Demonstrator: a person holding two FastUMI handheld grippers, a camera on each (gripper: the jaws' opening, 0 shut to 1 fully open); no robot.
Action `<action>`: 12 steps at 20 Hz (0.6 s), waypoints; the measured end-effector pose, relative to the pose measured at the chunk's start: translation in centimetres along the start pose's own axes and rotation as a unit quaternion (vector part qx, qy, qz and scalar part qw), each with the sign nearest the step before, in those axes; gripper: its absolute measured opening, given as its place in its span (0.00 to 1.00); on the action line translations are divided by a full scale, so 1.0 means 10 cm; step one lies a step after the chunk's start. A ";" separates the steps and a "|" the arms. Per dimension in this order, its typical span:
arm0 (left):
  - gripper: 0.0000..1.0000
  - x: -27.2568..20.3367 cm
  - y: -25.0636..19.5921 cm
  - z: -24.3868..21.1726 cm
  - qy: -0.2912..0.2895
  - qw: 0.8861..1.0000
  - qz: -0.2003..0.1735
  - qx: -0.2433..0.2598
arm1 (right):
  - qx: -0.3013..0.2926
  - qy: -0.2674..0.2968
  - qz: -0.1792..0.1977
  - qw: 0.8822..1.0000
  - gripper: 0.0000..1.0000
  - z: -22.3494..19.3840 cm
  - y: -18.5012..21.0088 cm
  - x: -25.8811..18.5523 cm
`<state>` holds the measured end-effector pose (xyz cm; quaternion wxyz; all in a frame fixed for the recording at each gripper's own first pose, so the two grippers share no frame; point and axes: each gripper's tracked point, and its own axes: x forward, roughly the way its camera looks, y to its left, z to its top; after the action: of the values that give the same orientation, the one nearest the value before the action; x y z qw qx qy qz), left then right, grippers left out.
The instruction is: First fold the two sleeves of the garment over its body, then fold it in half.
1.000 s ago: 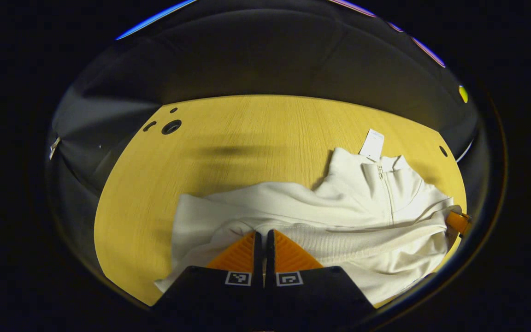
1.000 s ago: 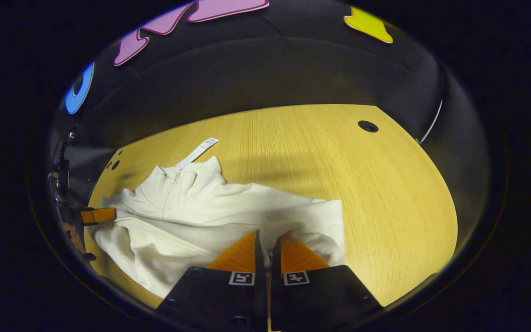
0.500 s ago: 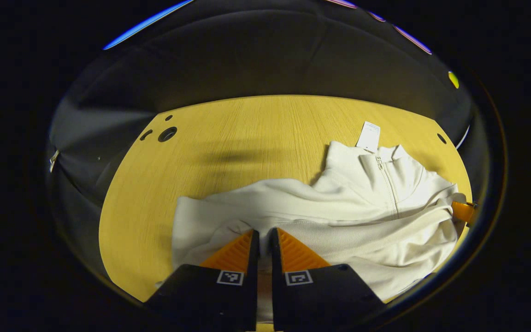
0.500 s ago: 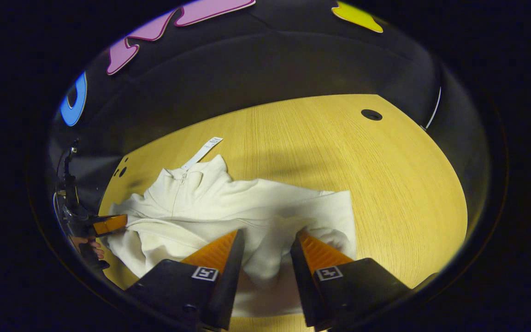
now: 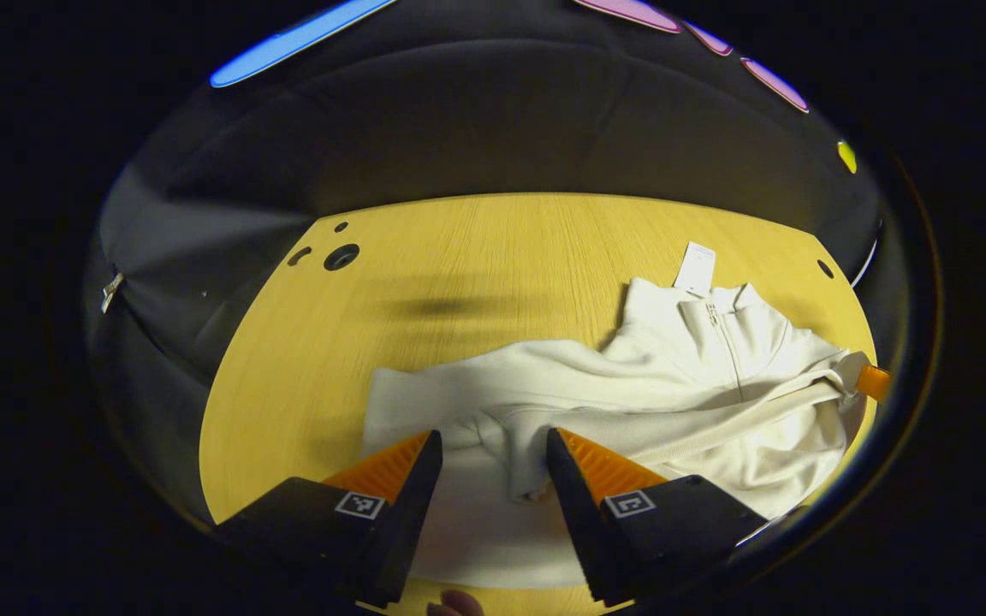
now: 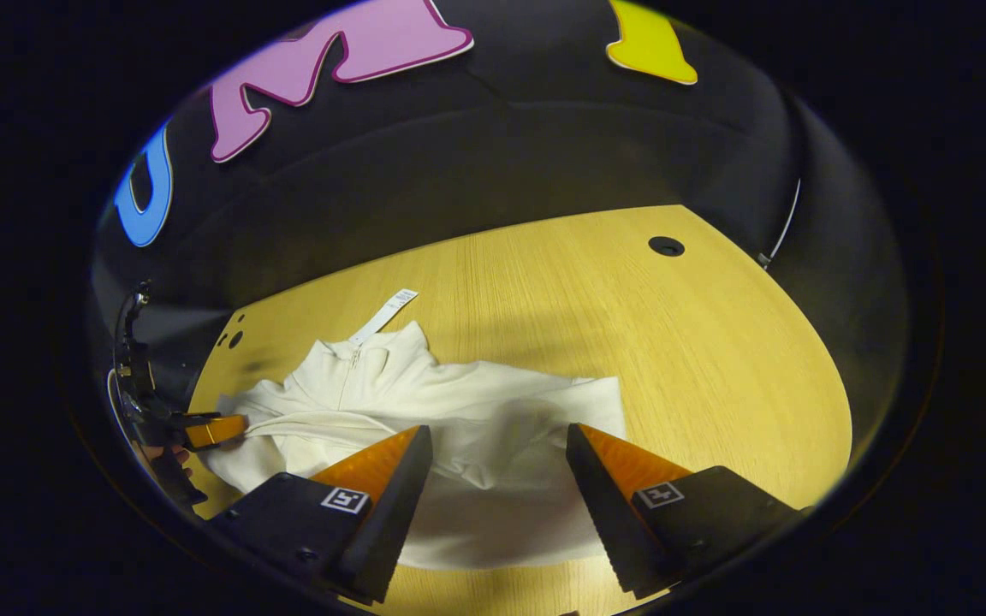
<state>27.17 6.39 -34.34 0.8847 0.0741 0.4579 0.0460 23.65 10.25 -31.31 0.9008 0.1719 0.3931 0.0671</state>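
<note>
A cream zip-neck garment (image 5: 673, 376) lies crumpled on the yellow wooden table (image 5: 459, 282), collar toward the far side, with a ribbed band across its body. My left gripper (image 5: 493, 436) hovers open over its near left part, a loose fold of cloth lying between the fingers. In the right gripper view the same garment (image 6: 459, 402) spreads below my right gripper (image 6: 497, 429), which is open and wide over the cloth. The left gripper's finger (image 6: 215, 430) touches the garment's left edge there. The right gripper's finger (image 5: 873, 382) shows at the garment's right edge.
A white paper tag (image 5: 696, 267) sticks out beyond the collar, also seen as the tag (image 6: 386, 312). Round holes (image 5: 341, 257) pierce the table's far left corner, and another hole (image 6: 666, 246) sits far right. Bare wood stretches behind and right of the garment. A person's fingertip (image 5: 454, 603) shows.
Both grippers were shut on the garment's near edge a second ago. The right one opened first, then the left; both have let the cloth go and it lies on the table.
</note>
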 end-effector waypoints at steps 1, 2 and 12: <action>0.81 -0.04 0.01 0.00 -0.002 1.000 -0.002 0.000 | 0.001 -0.004 0.000 1.000 0.96 0.02 0.00 -0.05; 0.81 -0.09 0.02 0.02 -0.008 1.000 -0.002 -0.001 | 0.002 -0.007 0.000 1.000 0.98 0.04 0.00 -0.09; 0.81 -0.98 -0.04 0.06 -0.091 0.994 -0.053 -0.027 | -0.035 -0.072 0.041 0.996 0.98 0.17 0.30 -0.91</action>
<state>22.01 4.50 -26.14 0.9257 0.0295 0.3770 0.0046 18.70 10.24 -22.93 0.9287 0.1605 0.3175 0.1047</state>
